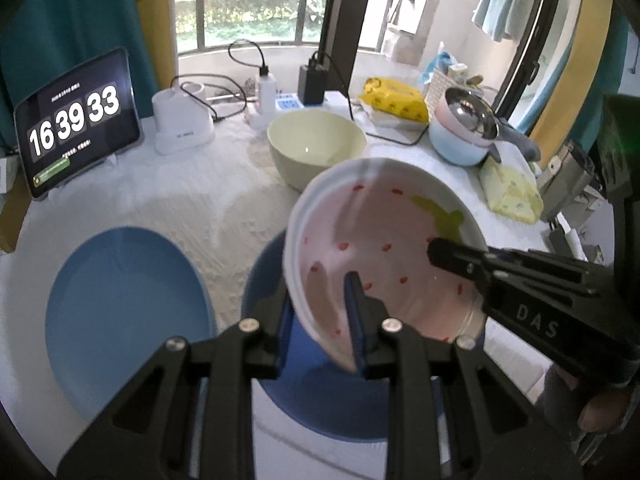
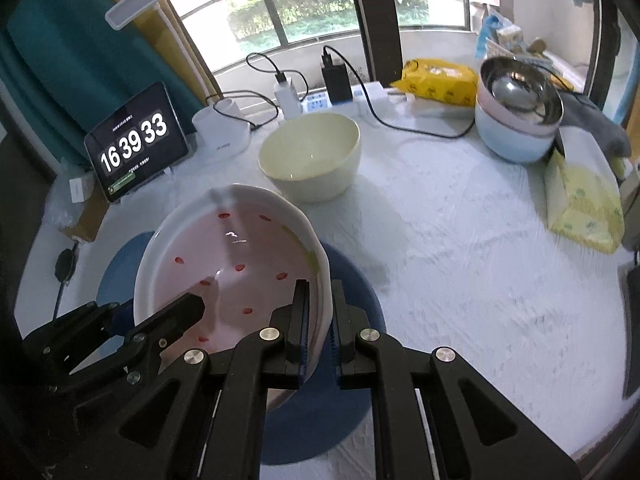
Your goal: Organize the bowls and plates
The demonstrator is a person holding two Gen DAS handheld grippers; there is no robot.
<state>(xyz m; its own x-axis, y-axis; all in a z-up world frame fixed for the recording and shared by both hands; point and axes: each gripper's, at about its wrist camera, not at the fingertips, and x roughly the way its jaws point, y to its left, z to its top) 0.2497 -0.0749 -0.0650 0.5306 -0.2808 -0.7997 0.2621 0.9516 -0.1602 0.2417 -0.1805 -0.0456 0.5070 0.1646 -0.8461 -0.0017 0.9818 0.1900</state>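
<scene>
A white plate with a pink, red-dotted centre (image 1: 380,232) (image 2: 224,256) hangs tilted above the table, held from two sides. My left gripper (image 1: 320,304) is shut on its near-left rim, and shows in the right wrist view as a black finger (image 2: 192,308) lying on the plate's inside. My right gripper (image 2: 320,300) is shut on the plate's right rim, and reaches in from the right (image 1: 448,256) in the left wrist view. Directly beneath lies a dark blue plate (image 1: 288,404) (image 2: 332,400). A lighter blue plate (image 1: 128,312) (image 2: 120,272) lies flat to its left.
A cream bowl (image 1: 316,148) (image 2: 310,156) stands behind the plates. A stack of pastel bowls topped by a steel bowl (image 1: 464,128) (image 2: 520,120) sits at the back right. A tablet clock (image 1: 76,124), chargers, cables and yellow packs line the far edge of the white-clothed table (image 2: 460,260).
</scene>
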